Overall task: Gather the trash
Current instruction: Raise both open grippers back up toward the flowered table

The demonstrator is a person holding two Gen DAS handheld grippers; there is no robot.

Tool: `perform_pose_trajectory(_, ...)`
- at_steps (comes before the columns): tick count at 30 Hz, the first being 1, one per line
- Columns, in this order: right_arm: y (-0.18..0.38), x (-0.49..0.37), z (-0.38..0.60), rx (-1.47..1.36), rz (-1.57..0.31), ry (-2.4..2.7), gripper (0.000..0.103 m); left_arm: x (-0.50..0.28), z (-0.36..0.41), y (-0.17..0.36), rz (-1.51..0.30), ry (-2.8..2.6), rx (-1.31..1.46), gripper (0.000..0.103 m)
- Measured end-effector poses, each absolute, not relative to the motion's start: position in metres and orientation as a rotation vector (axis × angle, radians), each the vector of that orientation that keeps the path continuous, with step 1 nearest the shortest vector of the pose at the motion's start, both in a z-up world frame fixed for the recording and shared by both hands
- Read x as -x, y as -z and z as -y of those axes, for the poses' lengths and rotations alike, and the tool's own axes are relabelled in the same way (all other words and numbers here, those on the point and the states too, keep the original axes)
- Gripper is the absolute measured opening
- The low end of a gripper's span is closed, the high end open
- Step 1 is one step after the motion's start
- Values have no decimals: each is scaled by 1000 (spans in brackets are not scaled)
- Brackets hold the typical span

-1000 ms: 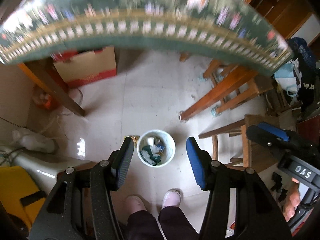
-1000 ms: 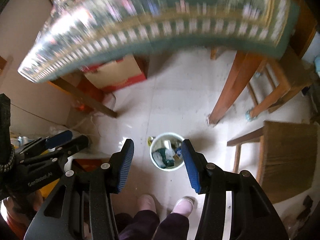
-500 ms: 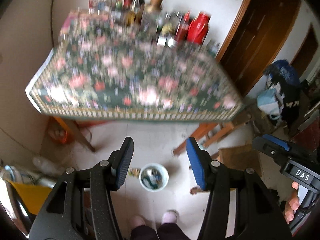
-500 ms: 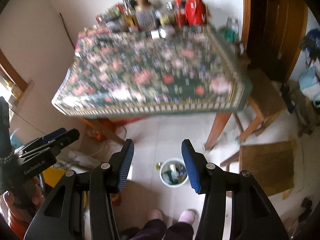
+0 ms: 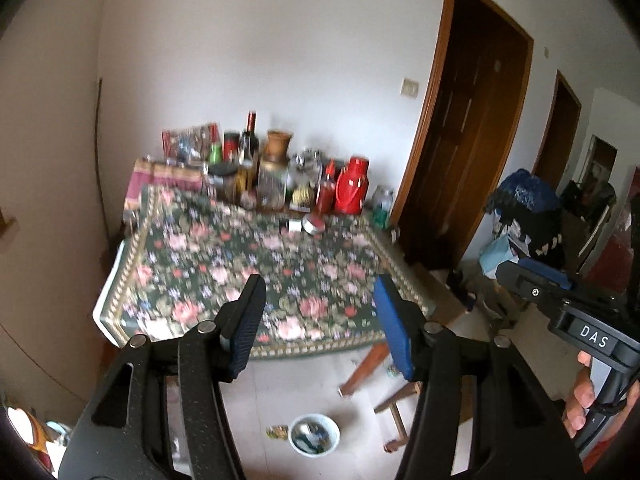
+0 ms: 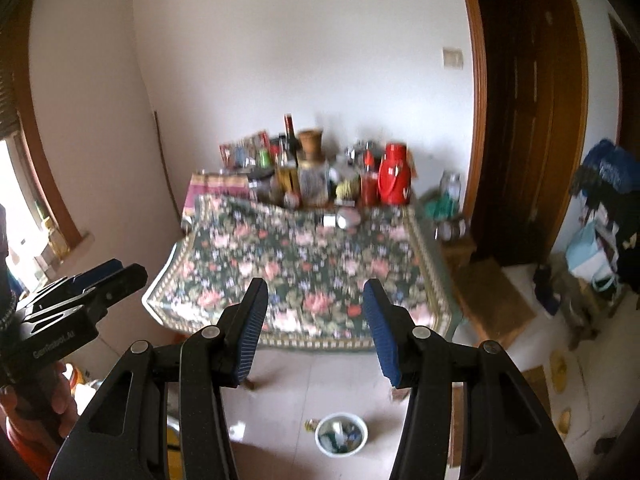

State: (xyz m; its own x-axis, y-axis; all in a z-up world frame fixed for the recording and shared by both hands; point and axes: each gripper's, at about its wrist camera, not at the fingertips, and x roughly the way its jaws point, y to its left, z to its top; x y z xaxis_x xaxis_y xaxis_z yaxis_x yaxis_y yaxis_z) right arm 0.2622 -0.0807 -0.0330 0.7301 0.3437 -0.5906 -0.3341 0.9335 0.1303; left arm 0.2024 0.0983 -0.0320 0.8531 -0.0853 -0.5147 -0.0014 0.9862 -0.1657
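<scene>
A white trash bin (image 5: 315, 435) (image 6: 341, 434) with scraps inside stands on the tiled floor in front of the table, far below both grippers. A small yellowish wrapper (image 5: 278, 432) (image 6: 309, 424) lies on the floor just left of it. My left gripper (image 5: 319, 292) hangs above the near edge of the floral tablecloth (image 5: 224, 264); its jaws are opening slightly, with nothing between them. My right gripper (image 6: 315, 292) is open and empty over the same cloth (image 6: 320, 256). A round tin (image 5: 313, 225) (image 6: 348, 218) and a small white box lie on the cloth's far side.
Bottles, jars and a red thermos (image 5: 352, 190) (image 6: 394, 180) crowd the table's back edge by the wall. Brown doors (image 5: 460, 160) stand to the right. A wooden stool (image 6: 492, 304) and piled bags (image 5: 524, 208) fill the right side. A table leg (image 5: 364, 364) is near the bin.
Both grippers have risen from near the floor, below the table edge, to above the tabletop, and tilted upward. The bin has shrunk and dropped to the bottom of both views.
</scene>
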Motion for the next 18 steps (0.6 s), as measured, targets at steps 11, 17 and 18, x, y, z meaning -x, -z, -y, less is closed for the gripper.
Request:
perform_pose_trajectory(11,19,-289,76,-9,-576,-375,58,-233,-99,21,-514,32,117,69)
perform_pose_trajectory(17,22,-337,87,0,-560,-400,61,-290,-86,22,-495,4,119,69)
perform_pose_trajectory(18,22,-346,89,2,-558,-408,61,-302,-83,21,-495,2,122,69)
